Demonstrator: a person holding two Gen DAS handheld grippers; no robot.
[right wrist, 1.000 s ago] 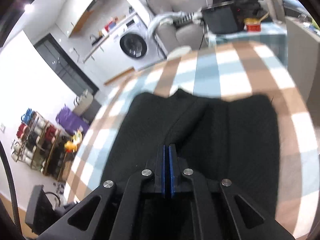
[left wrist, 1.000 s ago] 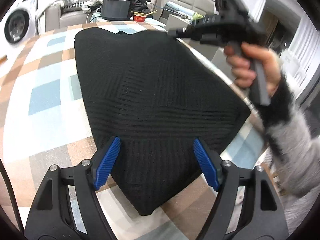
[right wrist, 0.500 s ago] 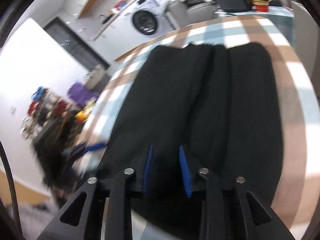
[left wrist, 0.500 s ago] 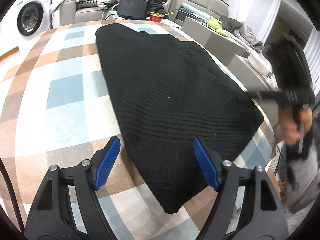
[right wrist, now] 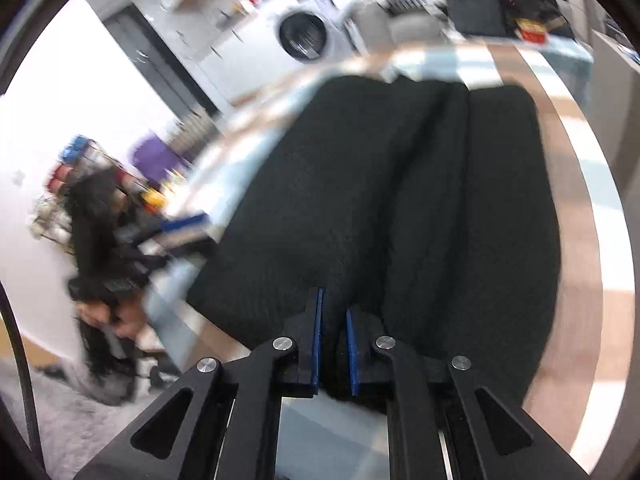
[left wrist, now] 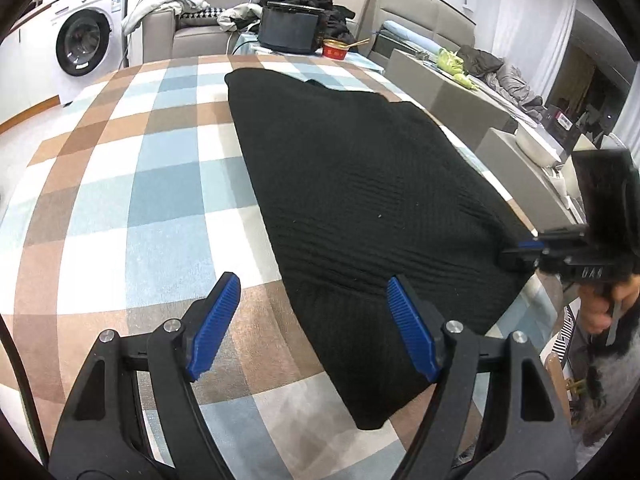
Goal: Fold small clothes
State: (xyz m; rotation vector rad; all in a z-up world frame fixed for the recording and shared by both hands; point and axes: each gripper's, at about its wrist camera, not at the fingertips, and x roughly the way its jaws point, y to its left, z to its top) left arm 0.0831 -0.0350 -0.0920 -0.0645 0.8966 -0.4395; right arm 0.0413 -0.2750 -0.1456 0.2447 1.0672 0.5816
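A black knit garment (left wrist: pixel 360 200) lies flat on the checked table, folded lengthwise into a long strip; in the right wrist view it (right wrist: pixel 400 200) fills the middle. My left gripper (left wrist: pixel 312 328) is open and empty, hovering over the garment's near left corner. My right gripper (right wrist: pixel 332 328) has its jaws closed to a narrow gap around the garment's near hem edge. It also shows in the left wrist view (left wrist: pixel 524 250), at the garment's right corner.
The checked tablecloth (left wrist: pixel 140 200) spreads left of the garment. A black box (left wrist: pixel 290 32) and a red bowl (left wrist: pixel 334 48) stand at the table's far end. A washing machine (left wrist: pixel 84 44) and sofas stand beyond.
My right gripper came down from above the table to the garment's near right hem, opened, and now closes on the fabric. My left gripper shifted left and stayed open.
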